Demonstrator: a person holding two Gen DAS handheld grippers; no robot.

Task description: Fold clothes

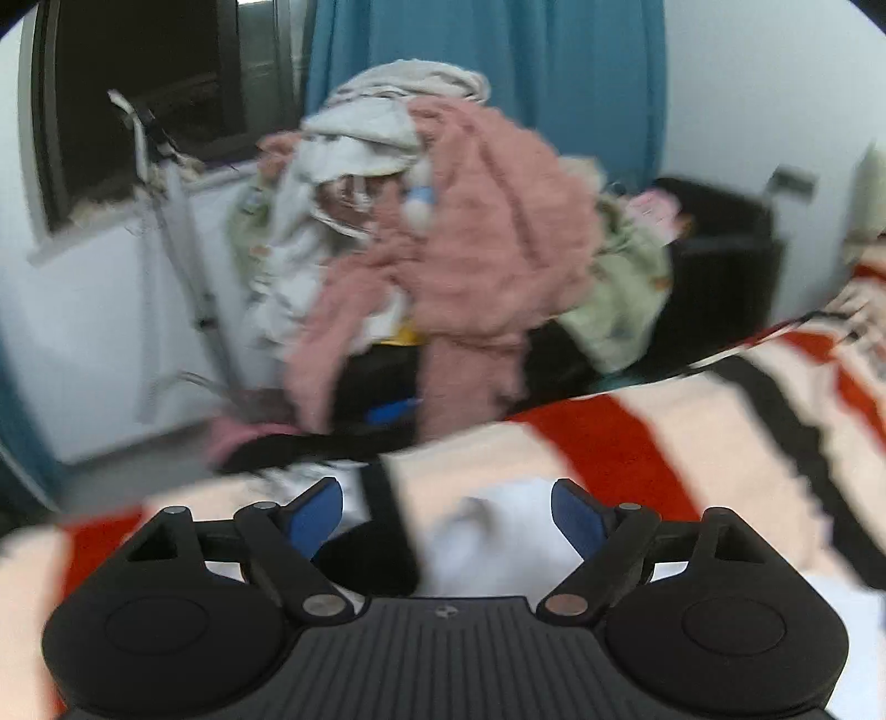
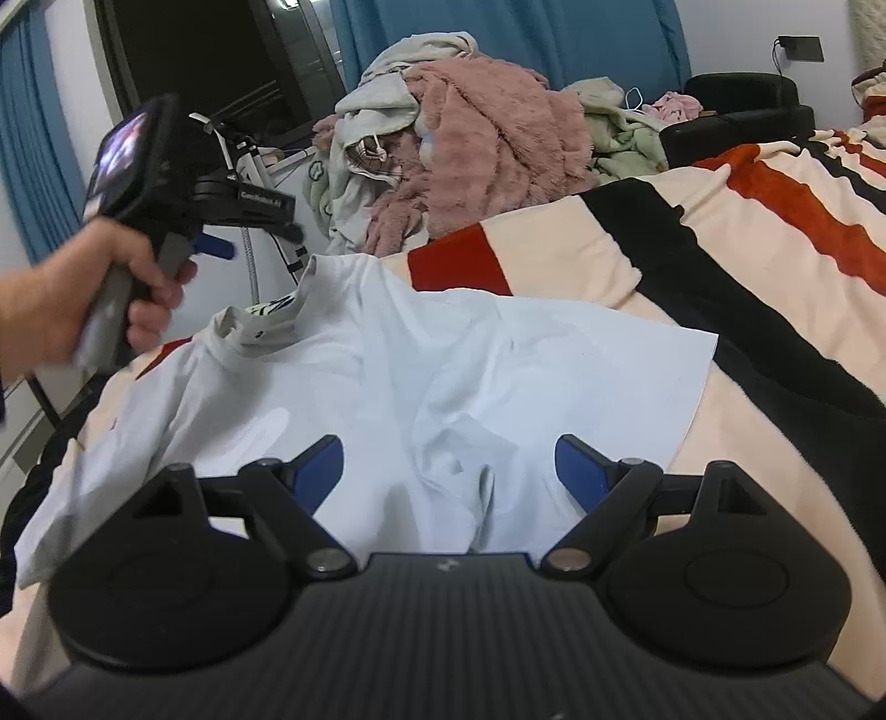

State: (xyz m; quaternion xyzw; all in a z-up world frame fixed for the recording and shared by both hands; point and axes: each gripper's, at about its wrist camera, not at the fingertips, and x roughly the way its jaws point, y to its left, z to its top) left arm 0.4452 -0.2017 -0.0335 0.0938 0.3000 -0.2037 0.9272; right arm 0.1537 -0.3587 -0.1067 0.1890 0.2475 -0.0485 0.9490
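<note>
Right gripper point(image 2: 448, 471) gapes wide w/ nothing held, low center over white t-shirt point(image 2: 421, 376) spread on striped blanket point(image 2: 692, 266); left gripper point(image 1: 446, 512) likewise wide, empty; shirt looks thin, limp, light; best pinched at hem or shoulder edges.

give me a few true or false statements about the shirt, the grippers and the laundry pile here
1. The white shirt lies spread on the striped blanket. True.
2. The right gripper is clamped on the shirt. False: its jaws stand open above the cloth.
3. The pink fluffy garment sits in the laundry pile beyond the bed. True.
4. The left gripper holds the shirt's collar. False: it is raised clear of the shirt, gripping nothing.
5. The curtain behind the pile is red. False: it is blue.
</note>
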